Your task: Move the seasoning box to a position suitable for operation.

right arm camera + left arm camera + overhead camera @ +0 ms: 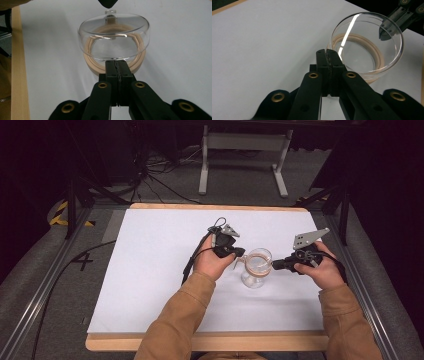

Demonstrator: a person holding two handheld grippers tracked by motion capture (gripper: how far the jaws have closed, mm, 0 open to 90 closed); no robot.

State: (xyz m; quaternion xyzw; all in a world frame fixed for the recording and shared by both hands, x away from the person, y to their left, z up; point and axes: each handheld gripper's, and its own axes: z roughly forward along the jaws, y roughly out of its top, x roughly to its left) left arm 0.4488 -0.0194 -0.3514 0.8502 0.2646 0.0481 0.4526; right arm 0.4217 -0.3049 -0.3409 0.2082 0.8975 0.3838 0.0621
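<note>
glass, clear and thin-walled, a small cup (257, 265) stands upright on a tan ring-shaped base (92, 67) near the middle of the white table (150, 270), a little toward the person's right. a small glass stub (110, 12), perhaps a handle, juts from its far wall in the right gripper view.

on each side of it a person holds a pair of tongs. the left tongs (240, 253) meet the cup's left wall, jaws pressed together with no gap; in the left gripper view (330, 53) the tips sit at the rim, and whether a sliver of glass is pinched there cannot be told. the right tongs (275, 265) come in from the opposite side, likewise closed tight, tips (116, 63) at the near lip of the cup; a grip on the rim cannot be confirmed.

judging by the pose, the step in hand is steadying or taking the cup between two closed tips. a lift next would call for even pressure from both sides, since thin glass on a loose-looking base could tip or slide.

brown sleeves (175, 320) enter from below; a grey stand (245, 150) waits on the floor beyond the table.
</note>
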